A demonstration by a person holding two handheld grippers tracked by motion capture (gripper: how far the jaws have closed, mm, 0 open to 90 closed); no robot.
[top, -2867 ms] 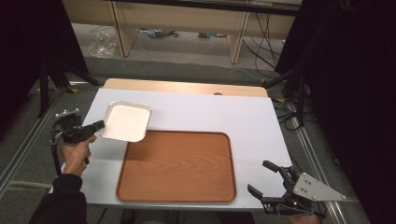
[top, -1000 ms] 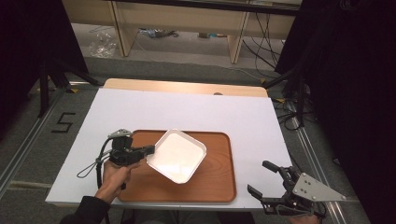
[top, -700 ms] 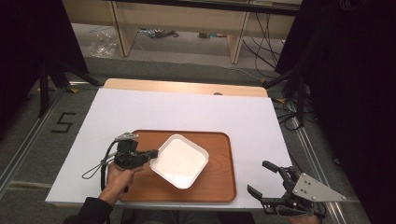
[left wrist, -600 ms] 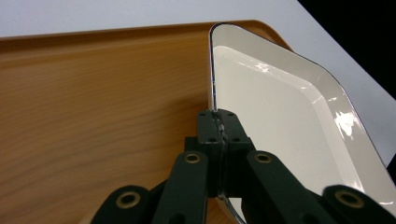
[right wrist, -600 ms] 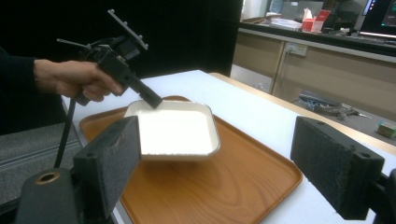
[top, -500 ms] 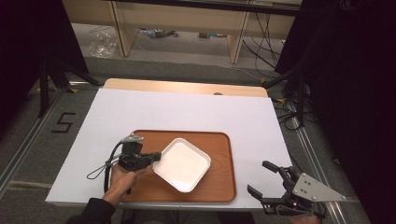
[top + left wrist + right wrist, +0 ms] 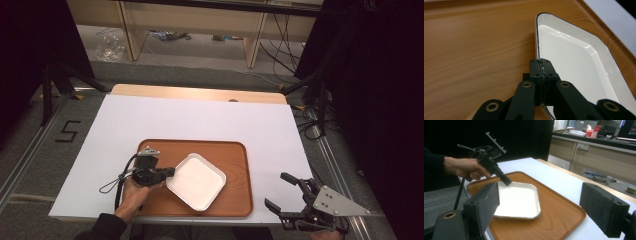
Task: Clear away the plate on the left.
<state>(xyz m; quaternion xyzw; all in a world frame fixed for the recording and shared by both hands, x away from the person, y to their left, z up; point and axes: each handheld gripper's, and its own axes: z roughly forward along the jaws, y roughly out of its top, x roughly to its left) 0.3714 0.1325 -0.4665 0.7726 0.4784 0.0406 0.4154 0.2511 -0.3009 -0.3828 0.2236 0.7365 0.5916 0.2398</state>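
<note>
Since the earlier frames, the white square dish [image 7: 195,181] has travelled from the bare white table [image 7: 200,117] at the far left onto the brown wooden tray [image 7: 235,152], and it has sunk lower and drifted toward the tray's middle. It now lies on or just above the tray's floor, turned corner-on, its rim well inside the tray's raised edge. The left gripper [image 7: 167,172], held in a person's hand [image 7: 131,192] coming in from the bottom left, is clamped on the dish's near-left rim; in the left gripper view the two black jaws are pressed together with only the thin rim between them [image 7: 540,65]. The right gripper [image 7: 282,192] waits off the table's front right corner, jaws wide apart and holding nothing. The hold is narrow and sits on one edge only, so the dish could pivot or slip out if the hand twists. Whether the far corner already rests on the wood cannot be told; letting go too early might make it drop and clatter. Pulling the jaws back before they part could drag the dish toward the tray's left edge.
</note>
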